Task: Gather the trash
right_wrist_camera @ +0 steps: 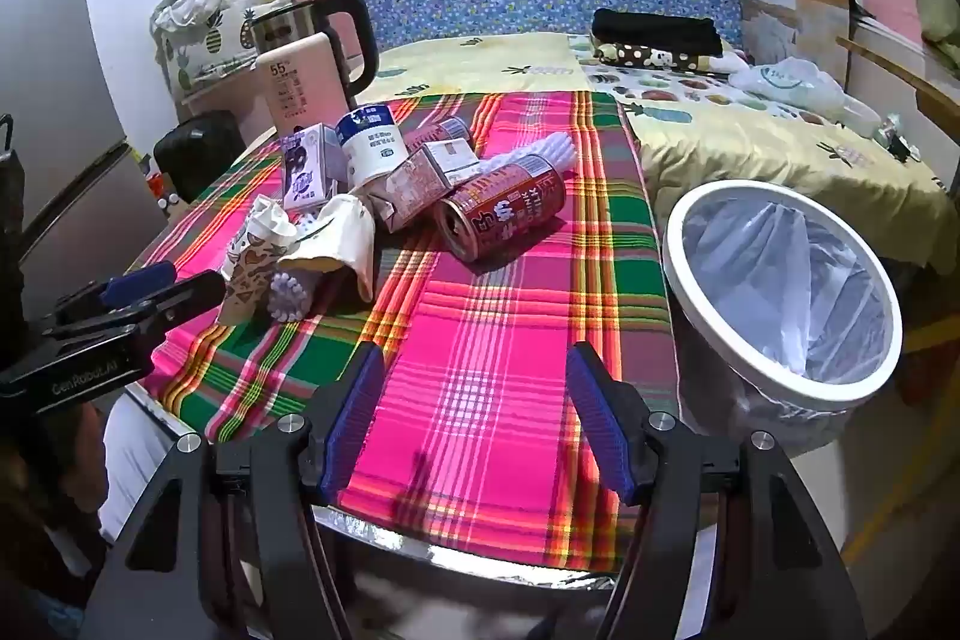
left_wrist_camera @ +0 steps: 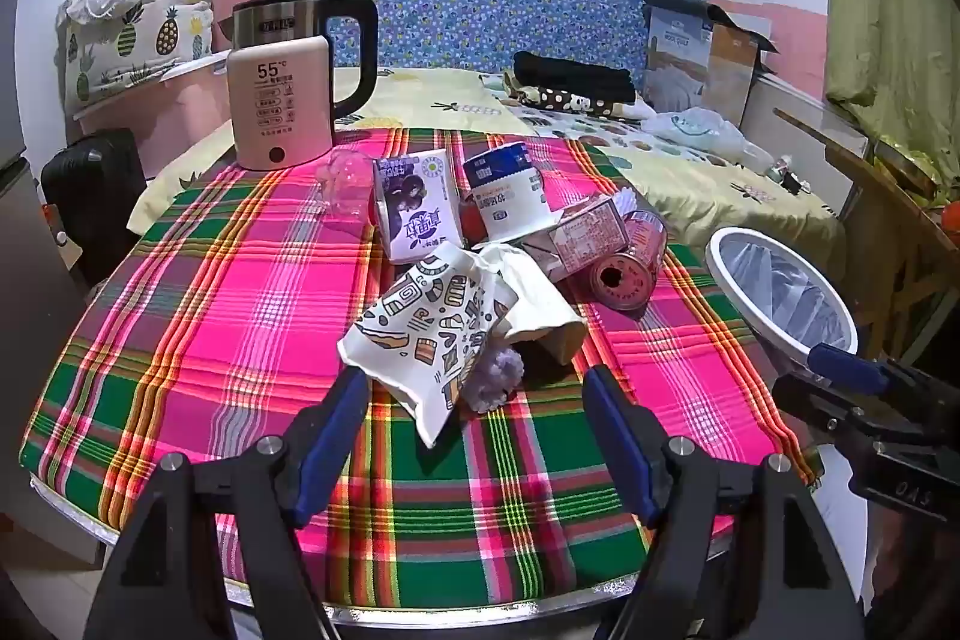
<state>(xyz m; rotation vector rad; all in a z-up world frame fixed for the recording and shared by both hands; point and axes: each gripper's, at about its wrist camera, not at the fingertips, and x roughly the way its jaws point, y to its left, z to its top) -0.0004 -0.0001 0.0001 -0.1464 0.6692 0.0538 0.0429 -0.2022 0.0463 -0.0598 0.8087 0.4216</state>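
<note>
Two grippers show in both views, each with its blue-padded fingers spread wide and nothing between them. The left gripper (left_wrist_camera: 477, 394) fills the bottom of the left wrist view, hovering over the near edge of the pink, green and yellow plaid tablecloth (left_wrist_camera: 198, 316), its pads flanking a crumpled white paper bag printed with black and tan doodles (left_wrist_camera: 426, 334) just ahead of them but not touching it. The right gripper (right_wrist_camera: 474, 388) sits at the bottom centre of the right wrist view over a bare stretch of the cloth.

Trash lies heaped at the middle of the table. Beside the printed bag are a plain cream paper cup lying on its side (left_wrist_camera: 534, 304) and a small pale lilac fluffy ball (left_wrist_camera: 498, 379) tucked under the bag's edge. Behind them stand a purple and white drink carton (left_wrist_camera: 417, 205) and a white tub with a blue top (left_wrist_camera: 510, 193). To the right lie a pinkish flattened carton (left_wrist_camera: 585, 238) and a red drink can on its side (right_wrist_camera: 501, 217), its opened top facing the camera. A clear plastic cup (left_wrist_camera: 345, 184) stands left of the purple carton.

Off the table's right edge stands a round white-rimmed bin lined with a pale translucent bag (right_wrist_camera: 780, 280), apparently with nothing in it. At upper left of the table stand a pink box marked 55 (left_wrist_camera: 279, 106) and, behind it, a steel kettle with a black handle (left_wrist_camera: 312, 22). Beyond is a bed with a yellow fruit-print sheet (left_wrist_camera: 690, 178).
</note>
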